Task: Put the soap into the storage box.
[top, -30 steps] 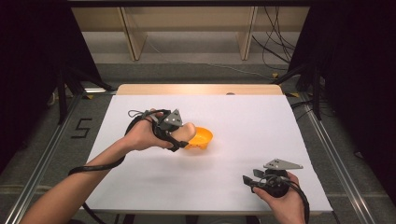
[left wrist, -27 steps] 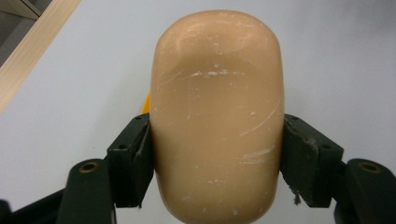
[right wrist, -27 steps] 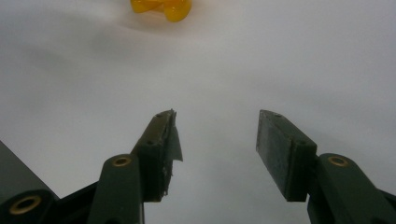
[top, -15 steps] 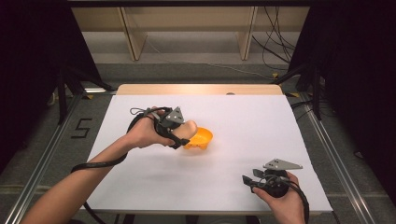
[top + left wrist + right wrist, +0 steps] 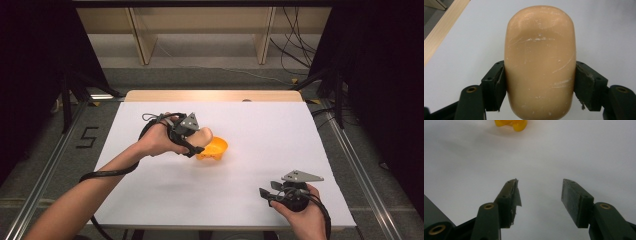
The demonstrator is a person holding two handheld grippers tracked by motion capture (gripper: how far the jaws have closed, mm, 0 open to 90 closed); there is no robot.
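White sheeting covers the bench (image 5: 260, 150), with dark curtains to both sides and wooden shelving at the far end. Just left of centre, a smooth tan rounded block (image 5: 540, 62) is clamped between the pads of the left hand-held gripper (image 5: 192, 137), held just above an orange bowl (image 5: 214, 149) lying at its 3 o'clock. The block's glossy, curved flanks give the pads little purchase, so it could be squeezed out forward or twisted in the grip if it is jolted. If it is lowered off-centre, the light bowl could be tipped or pushed across the sheet. At 5 o'clock, the right hand-held gripper (image 5: 539, 192) is held open and empty, well apart from both.
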